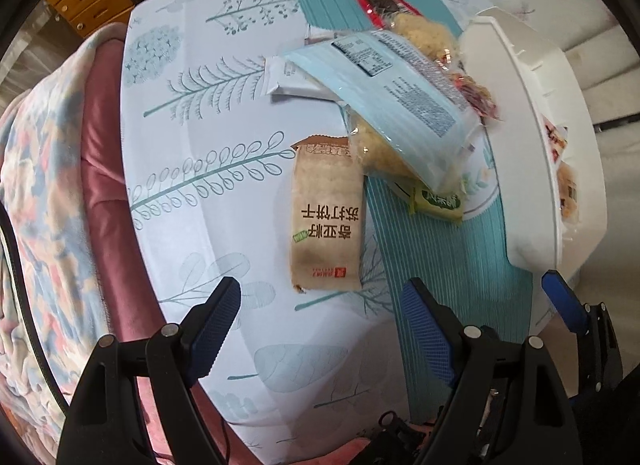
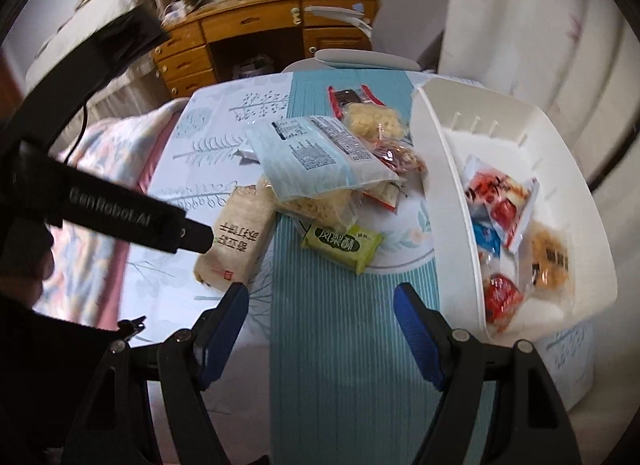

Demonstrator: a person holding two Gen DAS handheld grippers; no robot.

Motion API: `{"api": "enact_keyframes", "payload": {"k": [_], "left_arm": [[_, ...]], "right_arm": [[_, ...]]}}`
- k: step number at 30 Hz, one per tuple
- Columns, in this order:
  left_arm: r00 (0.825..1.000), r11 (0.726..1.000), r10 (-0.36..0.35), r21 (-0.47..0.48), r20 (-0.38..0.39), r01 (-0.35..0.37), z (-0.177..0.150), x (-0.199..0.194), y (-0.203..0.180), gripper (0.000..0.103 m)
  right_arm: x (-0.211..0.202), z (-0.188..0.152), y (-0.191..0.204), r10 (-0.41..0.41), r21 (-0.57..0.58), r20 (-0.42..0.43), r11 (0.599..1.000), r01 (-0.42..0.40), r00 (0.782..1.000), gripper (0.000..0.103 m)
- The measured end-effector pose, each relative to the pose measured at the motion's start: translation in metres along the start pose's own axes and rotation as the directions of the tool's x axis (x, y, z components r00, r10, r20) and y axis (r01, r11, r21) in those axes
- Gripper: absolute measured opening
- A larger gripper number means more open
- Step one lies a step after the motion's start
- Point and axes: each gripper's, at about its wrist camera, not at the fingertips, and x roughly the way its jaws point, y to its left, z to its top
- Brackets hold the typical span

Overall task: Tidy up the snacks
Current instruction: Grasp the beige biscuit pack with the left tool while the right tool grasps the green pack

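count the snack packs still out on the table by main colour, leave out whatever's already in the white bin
Tan or beige: 1, the cracker pack
Green: 1, the small green packet
Pale blue: 1, the big bag
Clear with yellow contents: 2, one at the back, one under the big bag
Red: 3 in sight, one at the back, two partly covered
White: 1, partly covered
Total: 9 visible; more may be hidden.

Leaf-print table [image 1: 208, 193], teal striped runner [image 2: 340, 345], tan cracker packet [image 1: 326, 221], green packet [image 2: 342, 243], white bin [image 2: 560, 145]
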Motion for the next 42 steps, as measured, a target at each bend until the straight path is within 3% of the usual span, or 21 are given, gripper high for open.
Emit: {"api": "enact_keyframes", "payload": {"k": [8,16,24,34,42], "left_arm": [[0.998,0.999,-0.036,-0.04,-0.042,0.035,0.025,0.034,0.0,0.082],[0.996,0.995,-0.082,-0.052,-0.019,0.081,0.039,0.052,0.0,0.082],[0.997,0.998,-0.066,-0.024,-0.036,0.065,0.049,0.071,-0.011,0.074],[0.995,0.995,-0.063,-0.079,-0.075,0.057,0.058,0.093,-0.002,0.061],[0.996,0.998,-0.028,-0.06,-0.08,0.024,0.06,0.094,-0.009,0.059]], "right_arm": [[0.037,0.005,0.001,-0.04,-0.127,-0.01,0.991,0.038,0.999,0.075],[0.066,0.015,0.006,-0.039,-0.241,-0.028,0.97,0.031,0.999,0.071],[0.088,0.017,0.007,-0.037,-0.281,-0.044,0.959,0.024,0.998,0.066],[0.108,0.023,0.008,-0.021,-0.314,-0.061,0.949,0.001,0.998,0.066],[0.118,0.026,0.006,-0.015,-0.315,-0.062,0.949,-0.005,0.998,0.066]]}}
